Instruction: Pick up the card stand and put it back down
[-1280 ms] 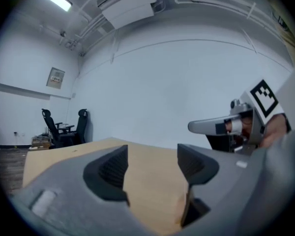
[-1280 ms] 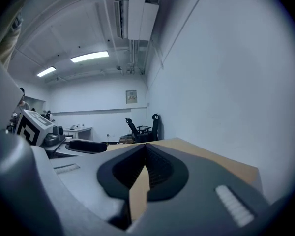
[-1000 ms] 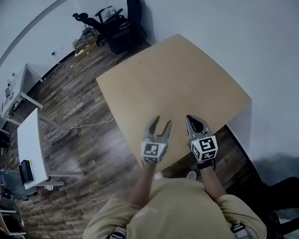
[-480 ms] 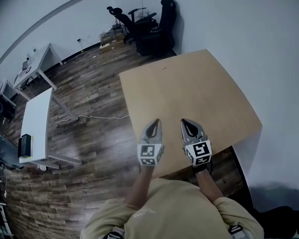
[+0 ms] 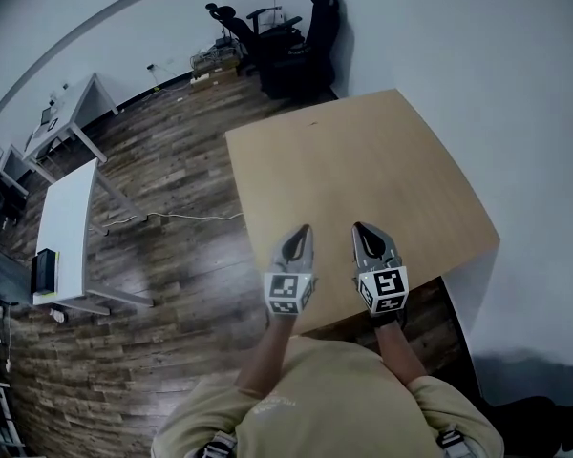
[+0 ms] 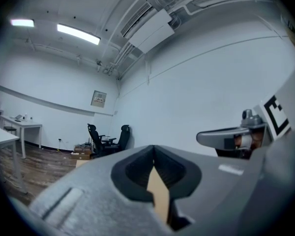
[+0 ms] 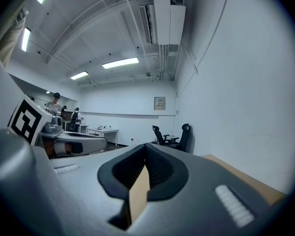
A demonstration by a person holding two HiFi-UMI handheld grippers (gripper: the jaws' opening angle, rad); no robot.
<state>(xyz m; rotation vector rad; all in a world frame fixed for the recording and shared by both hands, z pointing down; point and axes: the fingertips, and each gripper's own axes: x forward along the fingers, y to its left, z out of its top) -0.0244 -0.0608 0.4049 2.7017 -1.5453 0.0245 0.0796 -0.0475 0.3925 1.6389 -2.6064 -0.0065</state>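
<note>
since a second ago left gripper [image 5: 301,230] has brought its spread jaws together; right gripper [image 5: 360,228] is pinched too, both empty above table [image 5: 363,151]. card stand in no view; step and next move unsettled.

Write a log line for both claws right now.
grey left claw: shut, empty | grey right claw: shut, empty | both at near edge of light brown wooden table | card stand: not in view

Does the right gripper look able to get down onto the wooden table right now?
Probably yes. The right gripper hangs over the near edge of the table, jaws shut and empty; nothing shows on the wood ahead, and the left gripper is beside it.
</note>
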